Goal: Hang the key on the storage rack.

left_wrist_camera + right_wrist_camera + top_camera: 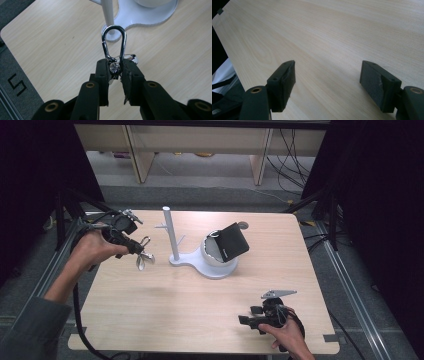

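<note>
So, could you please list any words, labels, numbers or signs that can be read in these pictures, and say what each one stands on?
No text can be read with certainty.
Black wallet on the white stand: a small pale mark on its face, too small and blurred to read.
Dark floor beside the table, left gripper view: an angular black mark, a sign rather than legible letters.
Metal clasp in the left tool: no writing visible.

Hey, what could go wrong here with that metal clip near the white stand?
1. The left tool pinches the clip only at its small swivel end, so it could twist or slip out.
2. The clip hangs close to the stand's post; a careless swing could knock it.
</note>
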A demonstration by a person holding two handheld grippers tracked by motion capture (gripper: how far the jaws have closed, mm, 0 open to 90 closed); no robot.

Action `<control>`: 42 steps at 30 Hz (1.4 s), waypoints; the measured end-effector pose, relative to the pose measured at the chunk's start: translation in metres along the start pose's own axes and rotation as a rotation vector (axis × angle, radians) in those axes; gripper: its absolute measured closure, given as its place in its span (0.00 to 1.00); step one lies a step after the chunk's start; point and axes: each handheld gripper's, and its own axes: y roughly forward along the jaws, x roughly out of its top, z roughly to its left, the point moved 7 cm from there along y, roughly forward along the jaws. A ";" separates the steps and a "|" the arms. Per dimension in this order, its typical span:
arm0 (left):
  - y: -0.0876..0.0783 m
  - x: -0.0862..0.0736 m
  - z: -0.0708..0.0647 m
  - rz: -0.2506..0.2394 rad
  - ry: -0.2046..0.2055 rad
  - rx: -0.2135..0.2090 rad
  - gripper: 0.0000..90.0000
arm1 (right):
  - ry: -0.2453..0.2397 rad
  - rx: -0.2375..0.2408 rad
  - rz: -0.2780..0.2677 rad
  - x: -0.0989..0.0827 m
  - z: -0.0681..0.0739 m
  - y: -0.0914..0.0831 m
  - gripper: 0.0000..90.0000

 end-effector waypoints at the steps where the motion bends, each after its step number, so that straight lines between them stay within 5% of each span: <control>1: -0.001 0.001 0.002 -0.002 -0.005 -0.001 0.84 | 0.001 -0.001 0.002 0.000 0.000 0.000 0.33; 18: 0.000 0.028 0.016 -0.008 -0.036 0.017 0.84 | -0.004 -0.005 0.004 -0.001 0.000 0.000 0.33; 33: 0.023 0.042 0.021 -0.012 -0.086 0.013 0.84 | 0.001 0.018 0.005 -0.001 0.002 0.002 0.33; 42: 0.025 0.045 0.018 -0.010 -0.073 0.004 0.84 | -0.009 -0.008 0.006 -0.001 0.000 0.001 0.33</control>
